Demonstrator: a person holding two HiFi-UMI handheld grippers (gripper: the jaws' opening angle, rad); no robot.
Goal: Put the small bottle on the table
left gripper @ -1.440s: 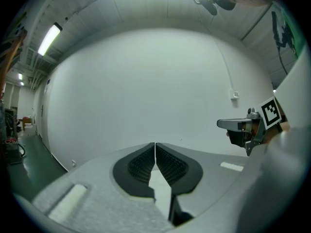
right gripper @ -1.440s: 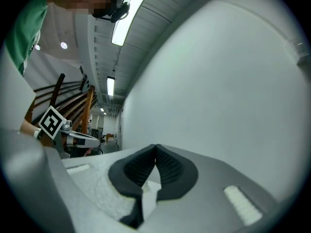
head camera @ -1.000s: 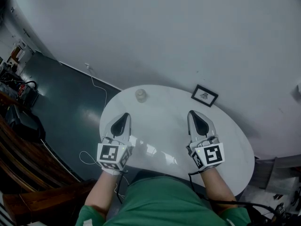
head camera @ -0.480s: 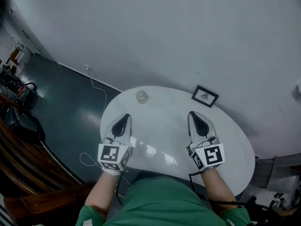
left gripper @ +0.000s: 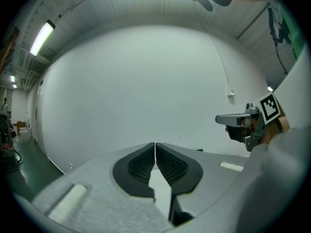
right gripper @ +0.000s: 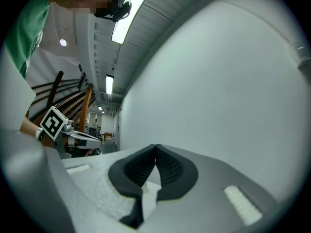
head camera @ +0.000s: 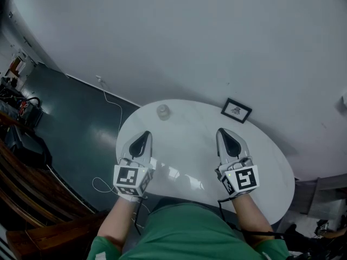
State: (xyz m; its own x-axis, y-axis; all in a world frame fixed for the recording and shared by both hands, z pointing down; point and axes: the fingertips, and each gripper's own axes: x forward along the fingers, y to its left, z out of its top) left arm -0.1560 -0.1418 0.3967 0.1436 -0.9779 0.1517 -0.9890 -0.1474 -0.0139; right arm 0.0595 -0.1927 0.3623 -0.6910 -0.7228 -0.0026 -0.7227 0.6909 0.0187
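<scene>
The white oval counter [head camera: 187,131] stands against a pale wall [head camera: 217,37]; dark green floor [head camera: 70,118] lies to its left; the small bottle [head camera: 162,111] stands upright near the counter's far edge; the left hand-held gripper [head camera: 143,137] and the right hand-held gripper [head camera: 230,138] are over its near half, jaws closed on nothing.

Head view steeply above table [head camera: 190,145] — gripper views level, facing wall [left gripper: 146,81].
</scene>
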